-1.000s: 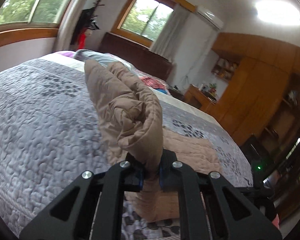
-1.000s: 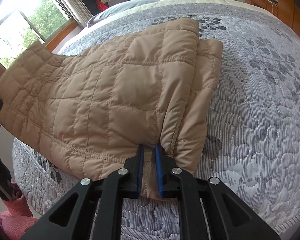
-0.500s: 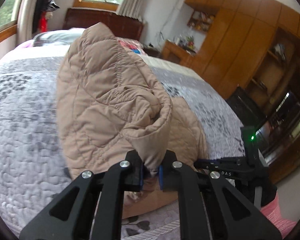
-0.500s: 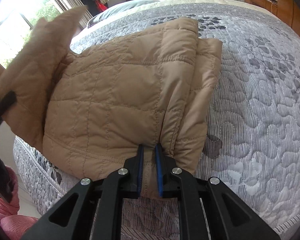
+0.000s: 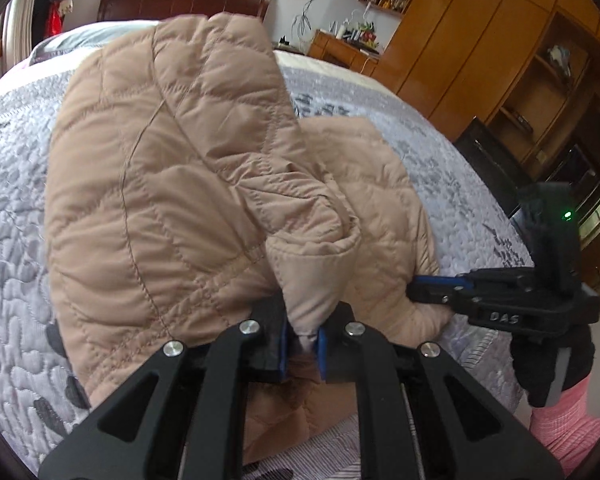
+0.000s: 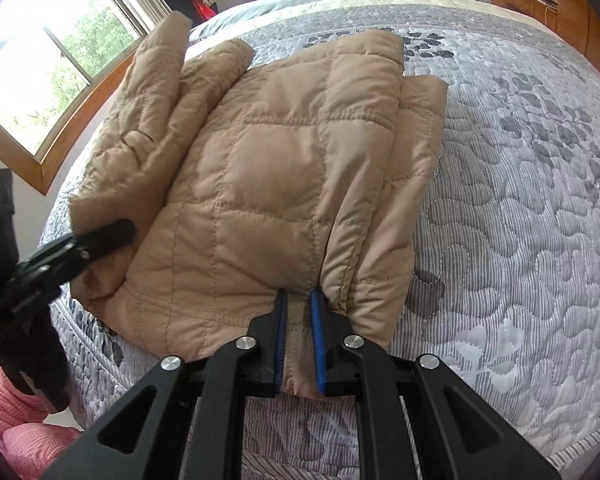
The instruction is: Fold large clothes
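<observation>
Both my hand-held grippers, left [image 5: 302, 340] and right [image 6: 298, 344], clamp the puffy, soft, light quilted jacket's [image 6: 284, 184] hem at 6 o'clock; stitched edges grip best.

left tool [image 5: 302, 340]: black frame, silver screws, blue pads | right tool [image 6: 299, 344]: same, green light | pink sleeve [image 5: 566, 420], black glove [image 5: 548, 364]

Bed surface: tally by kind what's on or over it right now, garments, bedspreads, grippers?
Tan quilted jacket: 1
Grey leaf-print bedspread: 1
Grippers clamped on the jacket: 2, left gripper and right gripper
Total: 4
</observation>
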